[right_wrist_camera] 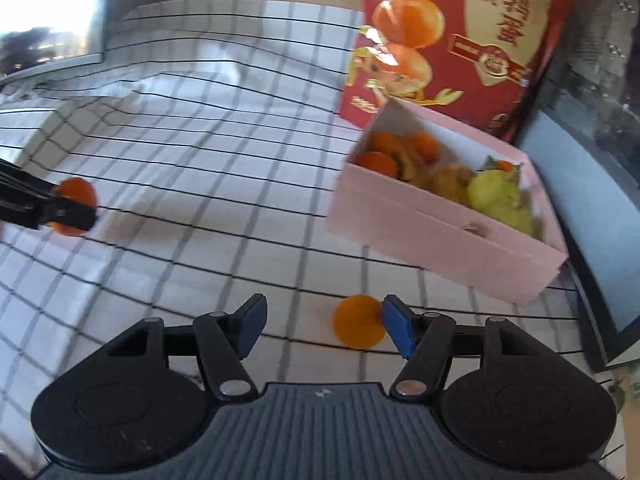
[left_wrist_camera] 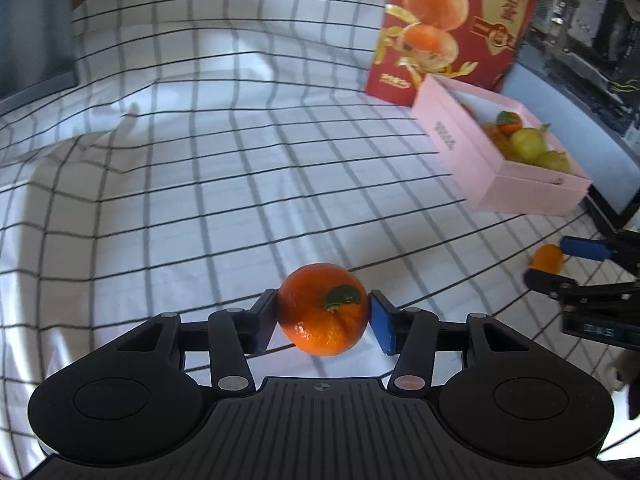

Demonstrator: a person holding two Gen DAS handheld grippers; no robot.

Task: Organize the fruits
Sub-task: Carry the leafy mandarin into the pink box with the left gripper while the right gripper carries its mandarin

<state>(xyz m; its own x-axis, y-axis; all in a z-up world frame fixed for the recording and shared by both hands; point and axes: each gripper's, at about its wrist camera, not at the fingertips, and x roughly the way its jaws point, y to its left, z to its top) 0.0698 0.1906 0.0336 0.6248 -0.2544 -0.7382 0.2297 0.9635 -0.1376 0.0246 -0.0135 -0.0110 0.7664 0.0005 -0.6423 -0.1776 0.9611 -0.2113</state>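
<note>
Mandarin [left_wrist_camera: 323,309] sits clamped between our left gripper's [left_wrist_camera: 324,316] blue pads, lifted off the checked cloth [left_wrist_camera: 200,184]. Our right gripper [right_wrist_camera: 324,326] gapes wide; second mandarin [right_wrist_camera: 358,327] lies against its right finger. Pink box [right_wrist_camera: 440,236] ahead-right.

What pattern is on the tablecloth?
White tablecloth with a thin dark grid of checks, clearest in the left wrist view.

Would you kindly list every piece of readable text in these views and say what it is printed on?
"鹌鹑蛋": large characters on the red box, in the right wrist view.
Smaller characters and the round seal on the red box: too blurred to read.
Print on the pink box side: too blurred to read.
Label on the right gripper body: unreadable.
</note>
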